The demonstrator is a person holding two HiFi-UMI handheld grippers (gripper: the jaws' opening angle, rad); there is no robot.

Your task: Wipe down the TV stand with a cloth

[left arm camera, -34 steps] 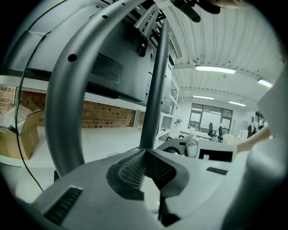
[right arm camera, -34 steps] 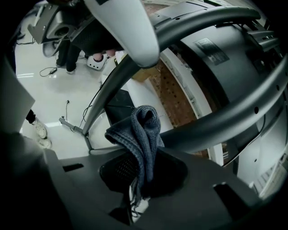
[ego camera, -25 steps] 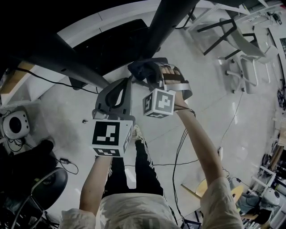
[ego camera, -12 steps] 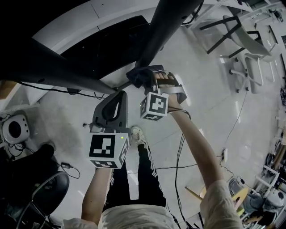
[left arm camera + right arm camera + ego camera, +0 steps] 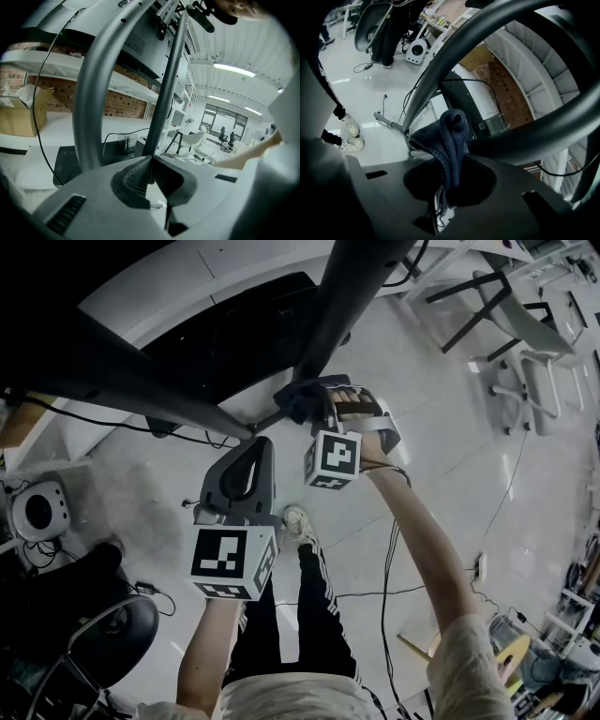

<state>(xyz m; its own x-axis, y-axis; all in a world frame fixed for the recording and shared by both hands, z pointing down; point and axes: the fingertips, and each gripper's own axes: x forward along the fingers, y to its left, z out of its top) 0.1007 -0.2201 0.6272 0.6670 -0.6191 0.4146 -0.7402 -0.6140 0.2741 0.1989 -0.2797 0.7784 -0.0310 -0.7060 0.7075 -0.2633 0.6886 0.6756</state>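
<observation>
The TV stand's dark tubular legs point(image 5: 347, 296) cross the top of the head view and meet near its middle. My right gripper point(image 5: 314, 407) is shut on a dark blue cloth point(image 5: 296, 397), which is pressed against that junction. In the right gripper view the cloth point(image 5: 450, 136) bunches up out of the jaws, just under a curved tube point(image 5: 454, 51). My left gripper point(image 5: 259, 444) sits lower and to the left, shut with nothing in it. In the left gripper view its jaws point(image 5: 151, 161) meet in front of a grey leg tube point(image 5: 91, 93) and a pole point(image 5: 171, 79).
White chairs point(image 5: 525, 362) stand at the right. A round white device point(image 5: 37, 512) and a black office chair point(image 5: 112, 634) are at the left. Cables point(image 5: 384, 549) run over the glossy floor. A cardboard box point(image 5: 21, 112) sits on a shelf.
The right gripper keeps the cloth against the leg junction with only a small shift. The left gripper has drifted slightly downward in the view.
</observation>
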